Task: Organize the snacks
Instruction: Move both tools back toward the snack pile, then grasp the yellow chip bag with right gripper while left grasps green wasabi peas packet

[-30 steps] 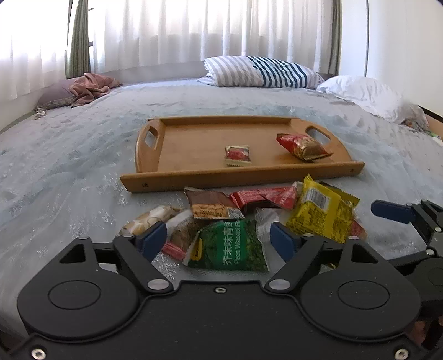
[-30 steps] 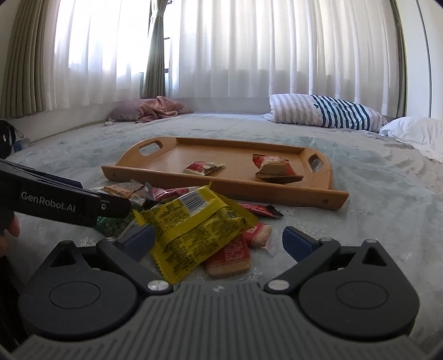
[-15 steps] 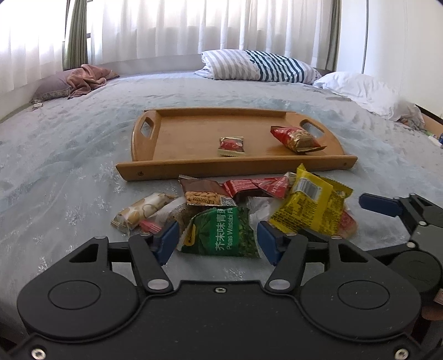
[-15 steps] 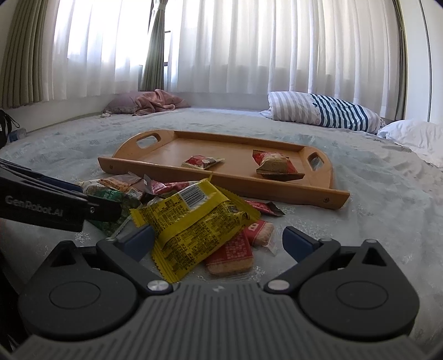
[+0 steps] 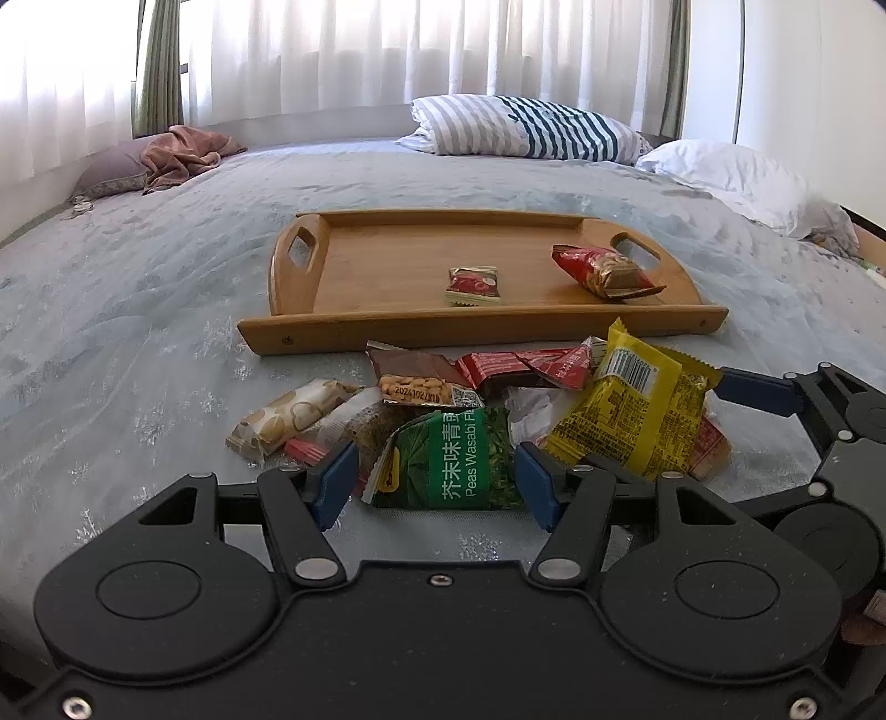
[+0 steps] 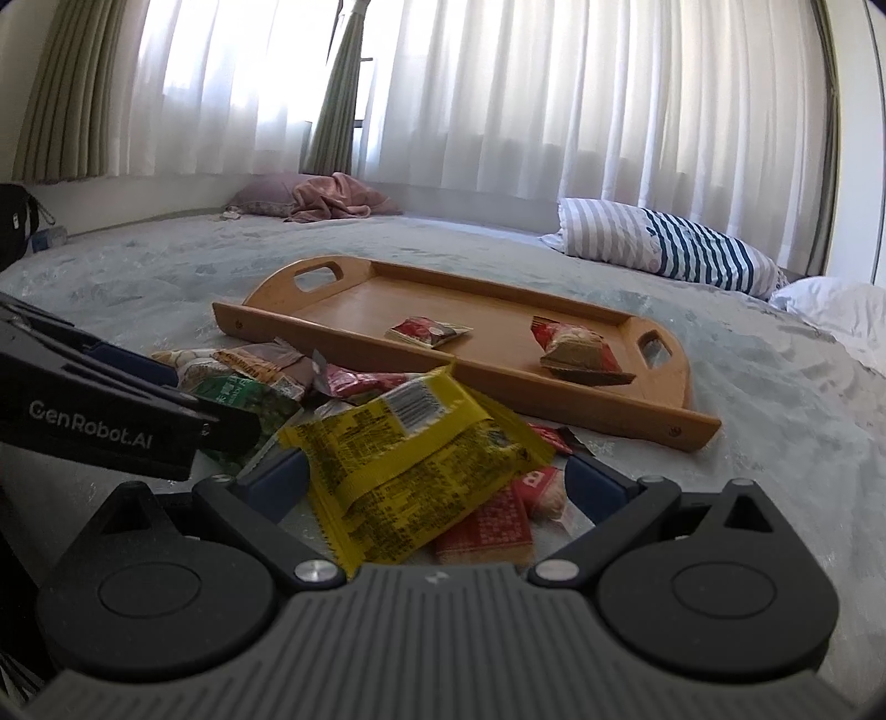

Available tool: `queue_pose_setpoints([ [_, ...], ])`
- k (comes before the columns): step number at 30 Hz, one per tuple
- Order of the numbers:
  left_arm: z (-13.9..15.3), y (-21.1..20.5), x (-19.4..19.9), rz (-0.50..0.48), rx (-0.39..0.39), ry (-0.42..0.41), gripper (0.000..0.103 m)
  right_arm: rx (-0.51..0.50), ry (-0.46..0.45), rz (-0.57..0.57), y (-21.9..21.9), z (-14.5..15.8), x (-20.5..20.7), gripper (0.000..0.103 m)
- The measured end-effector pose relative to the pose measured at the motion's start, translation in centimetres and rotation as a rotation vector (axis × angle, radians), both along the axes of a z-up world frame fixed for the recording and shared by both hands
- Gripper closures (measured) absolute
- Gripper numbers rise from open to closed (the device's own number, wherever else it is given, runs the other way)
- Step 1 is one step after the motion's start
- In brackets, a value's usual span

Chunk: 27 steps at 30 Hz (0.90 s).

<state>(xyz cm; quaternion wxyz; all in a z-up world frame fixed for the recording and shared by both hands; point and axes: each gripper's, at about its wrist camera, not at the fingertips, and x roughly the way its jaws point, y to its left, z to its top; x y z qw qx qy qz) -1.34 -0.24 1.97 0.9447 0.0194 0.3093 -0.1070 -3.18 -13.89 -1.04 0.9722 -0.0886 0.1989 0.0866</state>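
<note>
While the wooden tray [image 5: 299,327] sits on the grey bedspread [image 5: 138,310] with only two packets on it, a small red one [image 5: 473,285] near the middle and a larger red nut bag [image 5: 603,271] by the right handle, most of the snacks lie in a loose heap on the cover just in front of the tray's near rim. The left gripper [image 5: 434,484] is low over the near edge of that heap, and its jaws have just been closing; the blue pads [image 5: 335,487] now stand on either side of the green wasabi pea packet [image 5: 448,462], close to its edges, though whether they press on it cannot be told from these views. The right gripper [image 6: 432,482] has its jaws spread wide, with the yellow packet [image 6: 410,465] and a red wafer pack [image 6: 487,526] lying between them and no pad touching either. Behind the green packet lie a brown peanut packet [image 5: 415,376], a pale biscuit bar [image 5: 288,412] to the left, and red wrappers [image 5: 531,363] beside the yellow one. Far across the bed are a striped pillow [image 5: 526,130], a white pillow [image 5: 731,177] and a crumpled pink cloth [image 5: 183,155] below the white curtains [image 5: 387,50].
</note>
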Motion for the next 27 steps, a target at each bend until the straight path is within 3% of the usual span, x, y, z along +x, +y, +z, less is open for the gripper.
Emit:
queue_pose_setpoints([
  [5, 0.0, 0.1, -0.2, 0.002, -0.002, 0.002, 0.044, -0.042, -0.015, 0.009, 0.9, -0.3, 0.0, 0.0],
  [9, 0.1, 0.3, -0.2, 0.003, -0.008, 0.008, 0.044, -0.021, -0.006, 0.022, 0.6, -0.1, 0.0, 0.001],
  [19, 0.1, 0.2, -0.3, 0.002, 0.005, -0.001, 0.043, 0.031, 0.008, -0.007, -0.8, 0.4, -0.3, 0.024],
  [27, 0.2, -0.1, -0.1, -0.006, -0.008, -0.008, 0.038, 0.056, 0.007, -0.051, -1.4, 0.6, -0.7, 0.028],
])
